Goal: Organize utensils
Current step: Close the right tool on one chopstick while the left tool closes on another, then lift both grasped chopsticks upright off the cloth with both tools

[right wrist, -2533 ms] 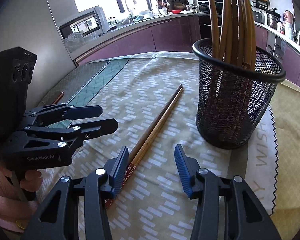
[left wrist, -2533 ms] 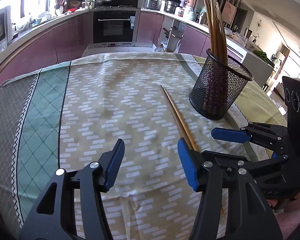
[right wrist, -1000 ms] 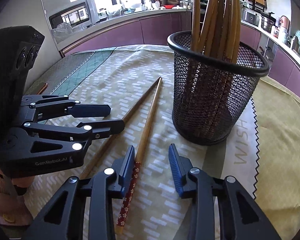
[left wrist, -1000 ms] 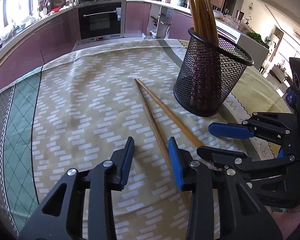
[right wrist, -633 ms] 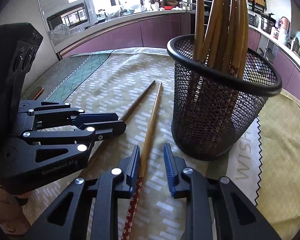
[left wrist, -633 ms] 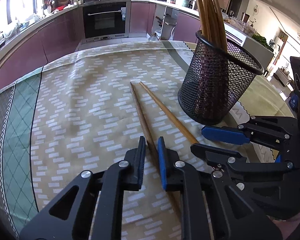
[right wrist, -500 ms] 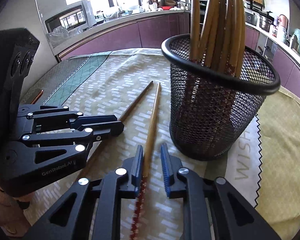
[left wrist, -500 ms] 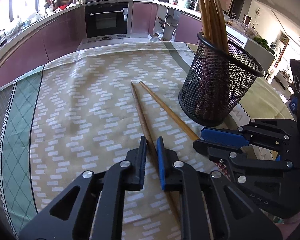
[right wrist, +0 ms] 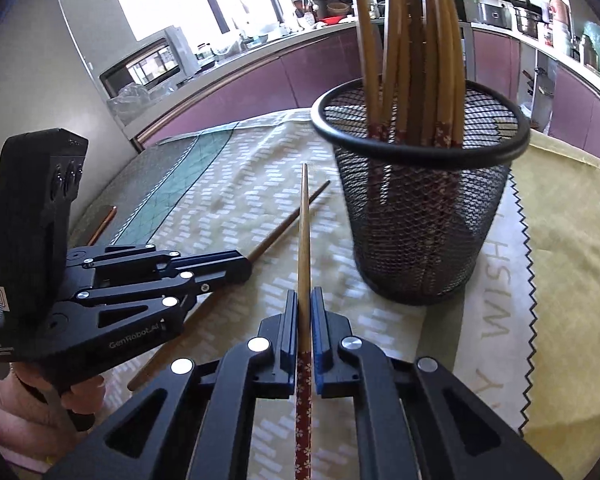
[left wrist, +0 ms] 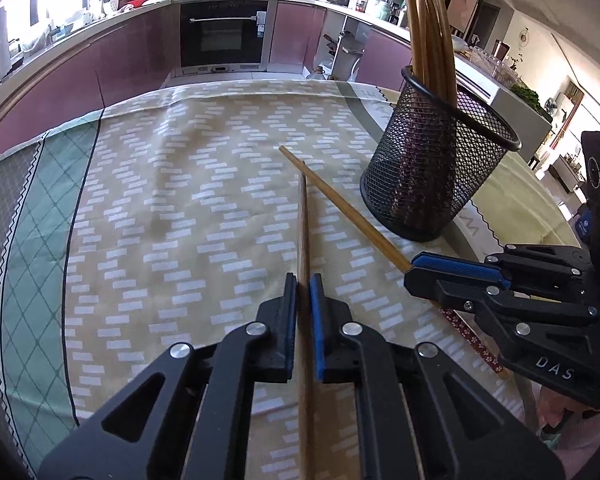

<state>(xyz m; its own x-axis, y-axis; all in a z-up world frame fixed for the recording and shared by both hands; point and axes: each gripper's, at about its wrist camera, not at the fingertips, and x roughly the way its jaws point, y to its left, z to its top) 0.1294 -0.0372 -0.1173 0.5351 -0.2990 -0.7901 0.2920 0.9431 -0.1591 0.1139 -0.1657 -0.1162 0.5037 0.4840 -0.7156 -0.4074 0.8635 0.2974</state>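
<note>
My left gripper [left wrist: 303, 280] is shut on a brown wooden chopstick [left wrist: 303, 220] that points forward over the patterned tablecloth [left wrist: 188, 184]. My right gripper [right wrist: 305, 294] is shut on a second chopstick [right wrist: 303, 220] with a red flowered end, its tip raised toward the black mesh holder [right wrist: 420, 216]. The holder stands upright with several chopsticks [right wrist: 412, 40] in it. In the left wrist view the holder [left wrist: 432, 172] is ahead right and the right gripper [left wrist: 452, 272] holds its chopstick [left wrist: 340, 200] crossing mine. The left gripper [right wrist: 216, 266] shows at left in the right wrist view.
A kitchen counter with an oven [left wrist: 224, 36] curves behind the table. A microwave [right wrist: 148, 64] stands on the counter at left. A yellow cloth [right wrist: 572, 240] with a zigzag edge lies right of the holder. A thin brown object [right wrist: 104, 220] lies at the table's left edge.
Both grippers have closed fully, each on one chopstick. The right chopstick's tip has lifted off the cloth and the two chopsticks now cross; the left one has swung straight ahead.
</note>
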